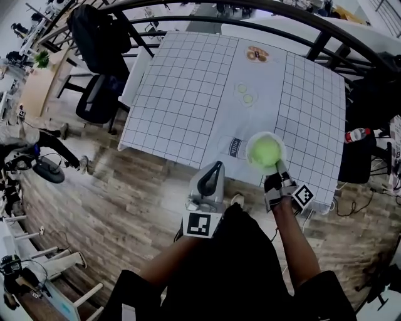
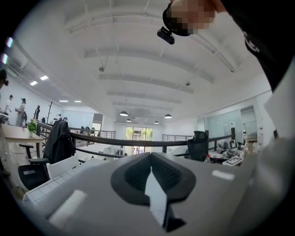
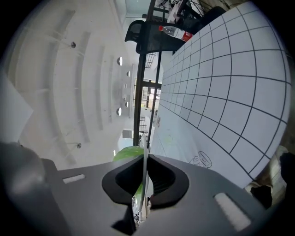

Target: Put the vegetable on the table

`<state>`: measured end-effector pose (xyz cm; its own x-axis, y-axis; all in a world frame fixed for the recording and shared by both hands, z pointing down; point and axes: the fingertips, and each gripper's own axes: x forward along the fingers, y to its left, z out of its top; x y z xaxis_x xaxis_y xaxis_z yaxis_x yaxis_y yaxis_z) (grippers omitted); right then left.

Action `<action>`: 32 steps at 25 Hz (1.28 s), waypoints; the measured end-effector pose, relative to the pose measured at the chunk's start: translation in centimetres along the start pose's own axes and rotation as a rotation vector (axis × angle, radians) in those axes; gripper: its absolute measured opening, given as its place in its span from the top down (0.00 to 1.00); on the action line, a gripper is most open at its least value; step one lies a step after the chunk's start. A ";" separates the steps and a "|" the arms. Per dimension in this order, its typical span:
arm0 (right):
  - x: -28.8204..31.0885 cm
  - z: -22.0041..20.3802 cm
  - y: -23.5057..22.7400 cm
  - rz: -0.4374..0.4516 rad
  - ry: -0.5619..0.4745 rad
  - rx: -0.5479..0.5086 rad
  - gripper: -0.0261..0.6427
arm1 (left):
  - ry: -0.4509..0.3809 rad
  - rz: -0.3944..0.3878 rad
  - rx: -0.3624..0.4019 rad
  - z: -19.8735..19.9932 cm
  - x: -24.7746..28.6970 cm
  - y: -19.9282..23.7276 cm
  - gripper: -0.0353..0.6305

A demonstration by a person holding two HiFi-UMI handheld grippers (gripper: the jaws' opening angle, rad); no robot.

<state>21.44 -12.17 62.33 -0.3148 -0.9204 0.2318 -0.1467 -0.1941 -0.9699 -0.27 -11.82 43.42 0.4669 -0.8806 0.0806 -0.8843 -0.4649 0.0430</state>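
A round green vegetable (image 1: pixel 265 152) lies on a white plate (image 1: pixel 252 140). My right gripper (image 1: pixel 278 169) is shut on the plate's near rim and holds it above the near edge of the grid-cloth table (image 1: pixel 188 81). In the right gripper view the thin plate rim (image 3: pixel 144 152) runs edge-on between the jaws, with the vegetable (image 3: pixel 125 154) to its left. My left gripper (image 1: pixel 216 168) hangs over the floor just short of the table, tipped upward. Its jaws (image 2: pixel 151 171) are shut with nothing between them.
Two pale green slices (image 1: pixel 245 94) and a small brown item (image 1: pixel 257 54) lie farther back on the cloth. A printed milk drawing (image 1: pixel 236 147) sits beside the plate. A red-capped bottle (image 1: pixel 357 134) is off the table's right edge. Black chairs (image 1: pixel 97 94) and a curved railing (image 1: pixel 188 19) stand left and behind.
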 end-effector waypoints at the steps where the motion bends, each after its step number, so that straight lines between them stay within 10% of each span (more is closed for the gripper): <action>1: 0.4 0.1 -0.2 -0.001 0.000 0.000 0.94 | -0.001 0.001 0.002 0.0 0.1 0.1 0.93; 32: 10.8 0.0 -9.2 -0.044 0.003 -0.077 0.93 | 0.061 0.022 0.004 -1.1 3.0 4.1 0.93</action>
<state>19.36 -20.29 73.74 -0.3091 -0.9107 0.2742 -0.2325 -0.2072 -0.9503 -2.52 -16.29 44.91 0.4465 -0.8835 0.1417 -0.8943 -0.4460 0.0369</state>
